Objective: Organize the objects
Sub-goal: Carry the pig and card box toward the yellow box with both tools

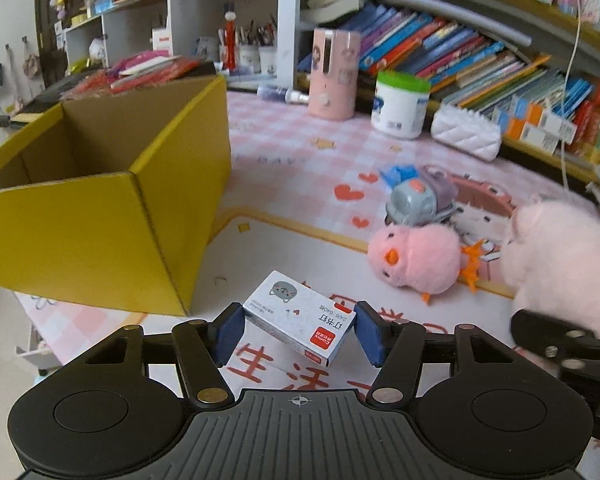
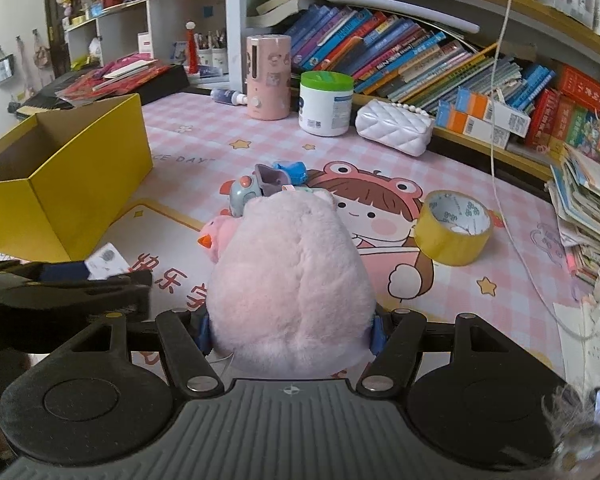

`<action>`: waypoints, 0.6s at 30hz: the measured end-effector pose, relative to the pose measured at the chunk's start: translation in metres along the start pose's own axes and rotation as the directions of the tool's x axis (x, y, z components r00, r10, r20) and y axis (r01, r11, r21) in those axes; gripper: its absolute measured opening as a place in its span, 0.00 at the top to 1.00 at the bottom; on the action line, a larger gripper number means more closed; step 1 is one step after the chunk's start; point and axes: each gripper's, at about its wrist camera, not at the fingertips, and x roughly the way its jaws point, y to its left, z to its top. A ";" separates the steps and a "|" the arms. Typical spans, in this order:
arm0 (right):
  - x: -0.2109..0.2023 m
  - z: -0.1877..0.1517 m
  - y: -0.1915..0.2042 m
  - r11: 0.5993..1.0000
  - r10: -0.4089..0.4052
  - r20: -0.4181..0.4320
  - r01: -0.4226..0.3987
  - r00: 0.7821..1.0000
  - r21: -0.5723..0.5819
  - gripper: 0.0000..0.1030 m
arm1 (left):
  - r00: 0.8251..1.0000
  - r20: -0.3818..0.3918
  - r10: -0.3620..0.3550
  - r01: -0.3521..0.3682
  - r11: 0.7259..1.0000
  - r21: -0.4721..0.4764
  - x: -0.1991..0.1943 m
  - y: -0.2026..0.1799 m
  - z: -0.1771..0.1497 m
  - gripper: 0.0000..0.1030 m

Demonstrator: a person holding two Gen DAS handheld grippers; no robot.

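My left gripper is shut on a small white staple box, held just above the mat in front of the open yellow cardboard box. My right gripper is shut on a big pink plush pig, which fills the middle of the right wrist view and shows at the right edge of the left wrist view. A small pink chick plush and a grey toy robot lie on the mat beyond. The yellow box also shows in the right wrist view, at the left.
A roll of yellow tape lies on the pink checked mat to the right. A pink cylinder, a white green-lidded tub and a white quilted pouch stand at the back by the bookshelf. Stacked papers are at far right.
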 end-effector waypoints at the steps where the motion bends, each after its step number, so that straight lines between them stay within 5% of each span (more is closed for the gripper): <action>1: -0.002 0.000 0.001 1.000 -0.002 0.002 0.002 1.000 0.004 0.37 | 1.000 0.010 -0.007 0.008 1.000 -0.007 -0.006 0.004 0.001 0.43; 9: -0.020 -0.009 0.035 1.000 -0.017 -0.016 0.017 1.000 0.016 0.37 | 0.995 0.082 -0.062 0.064 0.998 -0.018 -0.047 0.041 0.001 0.43; 18: -0.042 -0.020 0.104 0.999 -0.010 -0.033 0.011 0.999 0.044 0.37 | 0.994 0.081 -0.070 0.073 0.997 -0.030 -0.080 0.116 -0.019 0.43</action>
